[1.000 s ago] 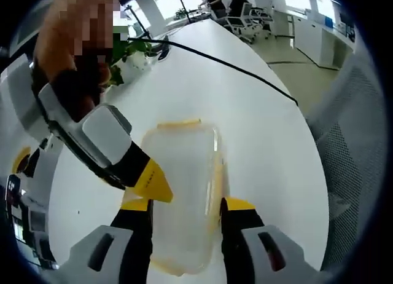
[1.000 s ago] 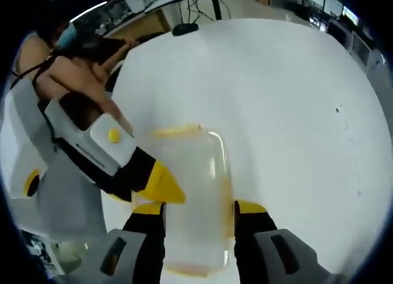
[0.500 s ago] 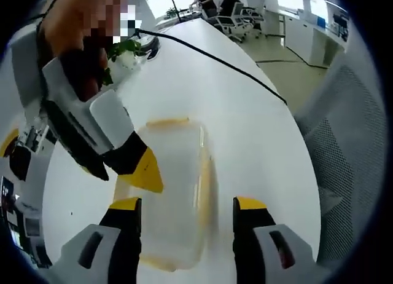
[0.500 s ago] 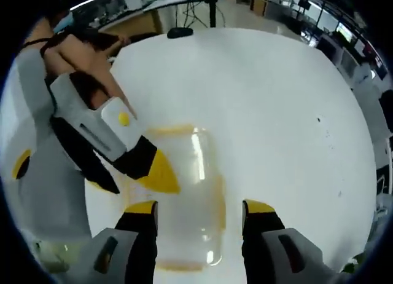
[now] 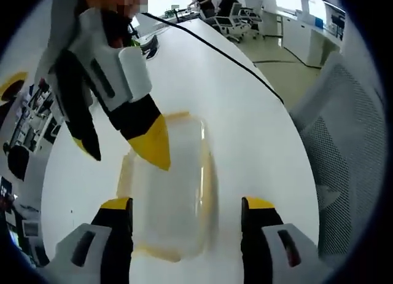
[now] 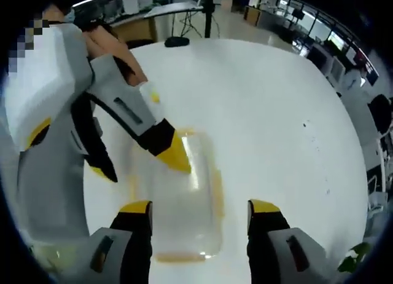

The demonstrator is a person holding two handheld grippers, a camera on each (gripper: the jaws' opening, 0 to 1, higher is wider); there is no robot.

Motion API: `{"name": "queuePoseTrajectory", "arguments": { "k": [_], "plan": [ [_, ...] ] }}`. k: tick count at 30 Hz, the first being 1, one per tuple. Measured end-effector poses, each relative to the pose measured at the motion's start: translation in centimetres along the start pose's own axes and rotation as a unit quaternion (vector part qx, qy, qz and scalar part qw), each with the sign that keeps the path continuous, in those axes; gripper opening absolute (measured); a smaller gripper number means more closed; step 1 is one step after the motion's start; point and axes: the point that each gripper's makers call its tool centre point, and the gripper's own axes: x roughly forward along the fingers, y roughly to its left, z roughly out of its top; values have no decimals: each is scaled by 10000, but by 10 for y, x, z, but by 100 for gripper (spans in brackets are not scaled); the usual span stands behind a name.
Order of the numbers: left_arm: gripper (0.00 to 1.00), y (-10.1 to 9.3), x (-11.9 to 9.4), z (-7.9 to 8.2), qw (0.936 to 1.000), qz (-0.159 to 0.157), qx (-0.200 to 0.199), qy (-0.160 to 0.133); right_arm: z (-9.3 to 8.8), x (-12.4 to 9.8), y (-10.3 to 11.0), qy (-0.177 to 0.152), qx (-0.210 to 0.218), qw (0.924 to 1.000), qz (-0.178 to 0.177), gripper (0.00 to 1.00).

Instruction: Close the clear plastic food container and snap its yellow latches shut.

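1. While the clear container (image 5: 169, 192) is lying on the white table (image 5: 245, 106) with its lid seemingly down, the yellow latches (image 6: 218, 192) are looking unconfirmed.
2. The left gripper (image 5: 187, 204) and right gripper (image 6: 199, 207) are both hovering wide open, holding nothing, straddling the container.

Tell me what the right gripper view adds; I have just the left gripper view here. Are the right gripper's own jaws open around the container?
Observer: Yes. The right gripper has its jaws wide apart, with the near end of the clear container between them.
Operator: And how does my left gripper look from that side?
Observer: The left gripper shows at the left, open, with one yellow tip over the container's lid. I cannot tell whether it touches.
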Motion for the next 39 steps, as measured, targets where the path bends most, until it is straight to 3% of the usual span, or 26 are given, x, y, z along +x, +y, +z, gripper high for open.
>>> {"name": "queuePoseTrajectory", "arguments": {
  "k": [11, 21, 26, 34, 39],
  "plan": [
    [82, 11, -1, -9, 10000, 24, 69, 16, -19, -3, 16, -28, -52, 10000, -46, 70],
    [91, 25, 0, -22, 9999, 119, 87, 50, -32, 4, 30, -107, 165, 9998, -21, 77],
    [91, 26, 3, -24, 10000, 56, 74, 33, -37, 8, 28, -76, 102, 9998, -142, 80],
    [92, 25, 17, -25, 9998, -33, 143, 104, -45, 15, 26, 68, -70, 9996, -277, 79],
    [88, 24, 23, -28, 9995, -119, 178, 221, -53, 19, 27, 247, -56, 9994, -242, 70]
  ]
}}
